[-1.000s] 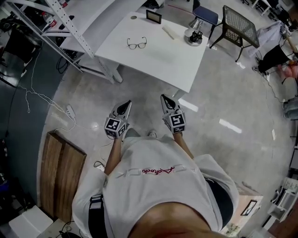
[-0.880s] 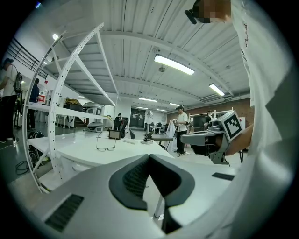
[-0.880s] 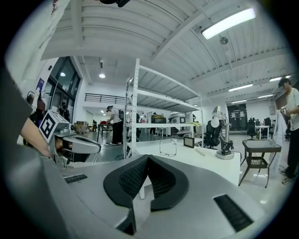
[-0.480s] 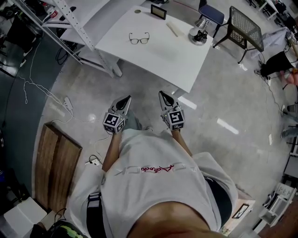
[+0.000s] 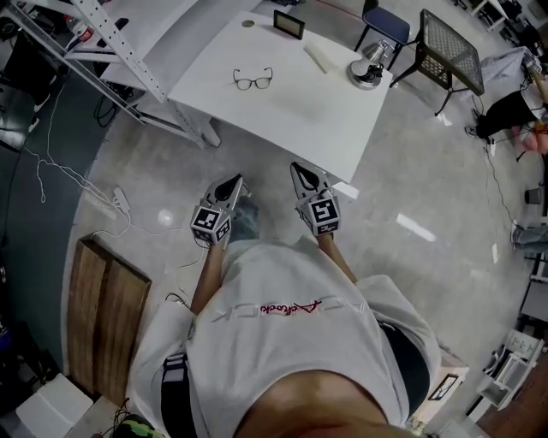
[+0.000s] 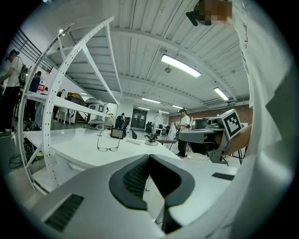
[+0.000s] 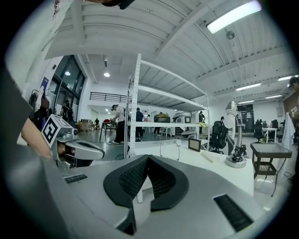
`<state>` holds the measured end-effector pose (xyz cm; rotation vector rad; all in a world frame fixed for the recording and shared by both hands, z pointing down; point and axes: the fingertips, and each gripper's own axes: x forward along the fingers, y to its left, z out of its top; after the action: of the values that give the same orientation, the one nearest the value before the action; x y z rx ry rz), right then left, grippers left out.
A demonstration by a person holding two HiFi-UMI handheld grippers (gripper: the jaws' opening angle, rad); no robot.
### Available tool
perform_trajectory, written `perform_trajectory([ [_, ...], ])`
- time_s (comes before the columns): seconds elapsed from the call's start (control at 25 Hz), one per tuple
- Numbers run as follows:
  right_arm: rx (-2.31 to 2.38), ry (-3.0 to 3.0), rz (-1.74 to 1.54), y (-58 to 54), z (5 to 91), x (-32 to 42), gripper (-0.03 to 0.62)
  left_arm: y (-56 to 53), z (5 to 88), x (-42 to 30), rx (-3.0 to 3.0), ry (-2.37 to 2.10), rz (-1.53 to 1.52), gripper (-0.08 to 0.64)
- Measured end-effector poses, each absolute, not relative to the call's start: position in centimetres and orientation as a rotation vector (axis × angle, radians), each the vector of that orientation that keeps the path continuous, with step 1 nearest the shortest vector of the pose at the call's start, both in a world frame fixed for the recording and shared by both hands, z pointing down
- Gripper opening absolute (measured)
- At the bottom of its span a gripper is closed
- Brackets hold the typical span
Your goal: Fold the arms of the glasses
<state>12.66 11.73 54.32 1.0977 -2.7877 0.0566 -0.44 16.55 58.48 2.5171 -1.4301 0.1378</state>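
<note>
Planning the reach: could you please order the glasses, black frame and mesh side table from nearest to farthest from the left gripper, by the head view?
From the left gripper:
1. glasses, straight ahead.
2. black frame, beyond them.
3. mesh side table, far right.

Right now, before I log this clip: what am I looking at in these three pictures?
A person stands holding a two-jaw tool in each hand: the left gripper and the right gripper. One picture looks down from a camera on the head; the other two come from cameras riding on each gripper. Both pairs of jaws are closed and hold nothing. Ahead stands a white table with unfolded glasses, a small frame, a pale stick and a metal stand.
</note>
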Motion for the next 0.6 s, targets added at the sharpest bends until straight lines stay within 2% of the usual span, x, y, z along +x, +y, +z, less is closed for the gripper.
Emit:
perform_trajectory([
  [0.6, 1.132, -2.75, 0.078, 0.0, 54.4, 6.5, 0.008, 3.8, 58.8, -6.2, 2.525, -1.332, 0.123, 0.012],
])
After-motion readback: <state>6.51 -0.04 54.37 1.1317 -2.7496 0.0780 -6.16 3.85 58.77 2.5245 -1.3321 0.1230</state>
